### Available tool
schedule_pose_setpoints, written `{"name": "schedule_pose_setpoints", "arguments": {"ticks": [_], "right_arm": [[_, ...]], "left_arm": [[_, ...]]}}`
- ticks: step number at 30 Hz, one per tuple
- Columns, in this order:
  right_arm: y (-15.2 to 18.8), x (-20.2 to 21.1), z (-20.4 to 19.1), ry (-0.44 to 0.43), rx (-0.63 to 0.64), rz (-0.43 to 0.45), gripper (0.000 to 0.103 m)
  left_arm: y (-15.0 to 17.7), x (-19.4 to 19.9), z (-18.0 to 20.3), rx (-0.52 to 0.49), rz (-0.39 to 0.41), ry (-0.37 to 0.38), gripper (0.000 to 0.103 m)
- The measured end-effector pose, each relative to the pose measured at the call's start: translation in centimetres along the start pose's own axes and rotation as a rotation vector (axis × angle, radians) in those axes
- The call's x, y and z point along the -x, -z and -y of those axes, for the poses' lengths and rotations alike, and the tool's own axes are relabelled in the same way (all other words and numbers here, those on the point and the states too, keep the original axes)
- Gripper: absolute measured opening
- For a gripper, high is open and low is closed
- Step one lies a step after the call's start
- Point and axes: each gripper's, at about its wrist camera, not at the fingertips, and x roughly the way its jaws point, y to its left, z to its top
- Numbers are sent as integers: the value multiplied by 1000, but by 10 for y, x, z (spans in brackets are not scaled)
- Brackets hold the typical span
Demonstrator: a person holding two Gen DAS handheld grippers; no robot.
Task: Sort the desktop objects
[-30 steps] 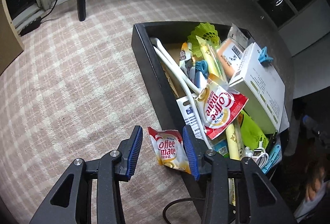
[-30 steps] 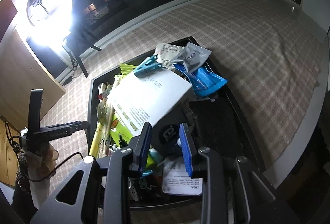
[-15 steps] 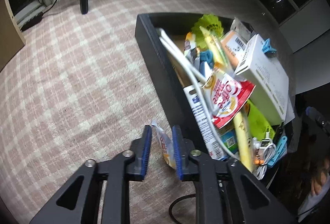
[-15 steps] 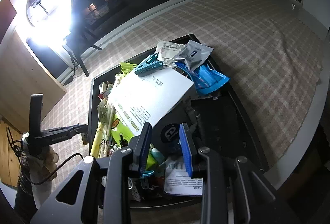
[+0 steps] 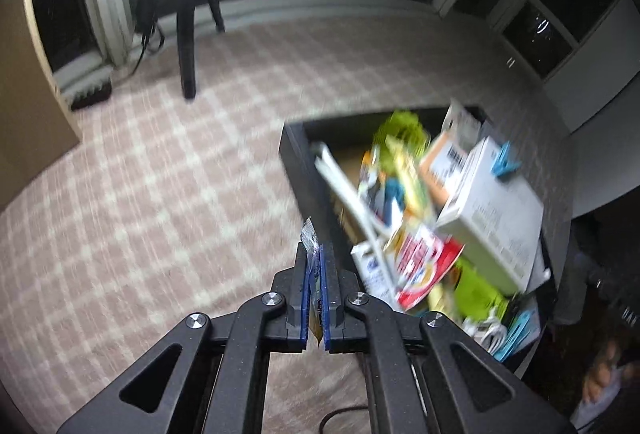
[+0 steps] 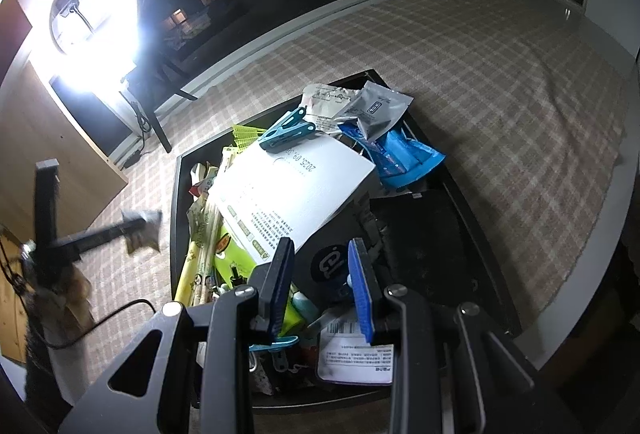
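Note:
My left gripper (image 5: 314,254) is shut on a small Coffee mate sachet (image 5: 309,239), held edge-on above the checked tablecloth, just left of the black tray (image 5: 294,170). The tray is piled with packets: a bigger red Coffee mate packet (image 5: 420,266), a white box (image 5: 496,218) with a blue clip (image 5: 505,165) on it. My right gripper (image 6: 322,270) is open and empty, hovering over the tray's near end (image 6: 460,194) by a black pouch (image 6: 332,264). The left gripper with the sachet shows blurred in the right wrist view (image 6: 140,228).
A bright ring light (image 6: 94,14) stands at the back left. A tripod leg (image 5: 187,50) rests on the cloth beyond the tray. A wooden cabinet (image 5: 28,102) is at the left. The table edge (image 6: 600,234) runs along the right. A cable (image 6: 120,310) trails near the tray.
My left gripper closed on the small Coffee mate sachet and lifted it off the cloth, moving fast. My right gripper stayed open over the tray.

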Motion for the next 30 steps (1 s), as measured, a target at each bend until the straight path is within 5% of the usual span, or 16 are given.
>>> {"name": "schedule_pose_setpoints", "arguments": {"ticks": [17,20,30], "right_arm": [[8,2,12,83,22,4,32],[9,1,15,85,16,1,33],[8,2,4,75,38,5,33]], "left_arm": [[-53,-25,68,-145,26,4,5],[-54,-24,71,-152,24,22,20],[-48,-6,70,-172,52,-9,22]]}}
